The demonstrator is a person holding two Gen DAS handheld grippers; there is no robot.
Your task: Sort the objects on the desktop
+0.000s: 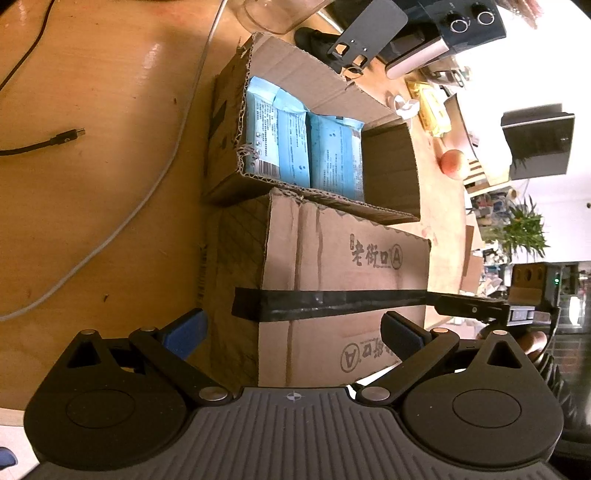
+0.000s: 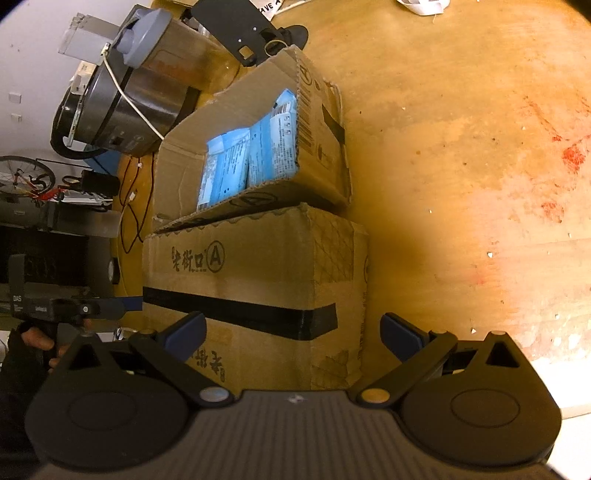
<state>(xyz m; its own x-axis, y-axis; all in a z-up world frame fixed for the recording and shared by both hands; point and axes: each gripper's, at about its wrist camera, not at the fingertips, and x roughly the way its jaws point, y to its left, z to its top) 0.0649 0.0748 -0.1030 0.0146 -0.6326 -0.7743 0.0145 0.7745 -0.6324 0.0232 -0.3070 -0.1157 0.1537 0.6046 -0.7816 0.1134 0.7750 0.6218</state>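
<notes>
A shut cardboard box (image 1: 343, 280) with a black tape band (image 1: 325, 301) lies on the wooden table, right in front of both grippers. Behind it stands an open cardboard box (image 1: 388, 173) holding blue packets (image 1: 306, 151). My left gripper (image 1: 293, 332) is open wide, its blue pads straddling one edge of the taped box. My right gripper (image 2: 293, 332) is open just as wide around the opposite edge of the taped box (image 2: 258, 266). Each gripper shows side on in the other's view: the right gripper (image 1: 454, 304) and the left gripper (image 2: 122, 305), with a hand (image 2: 35, 339) on its handle.
A white cable (image 1: 147, 192) and a black USB cable (image 1: 55, 142) cross the table (image 1: 92, 221) to the left. A glass jar (image 1: 273, 13), a black stand (image 1: 362, 33), a dark appliance (image 1: 443, 33) and a round fruit (image 1: 452, 164) sit beyond the boxes. A blender (image 2: 122, 96) stands behind.
</notes>
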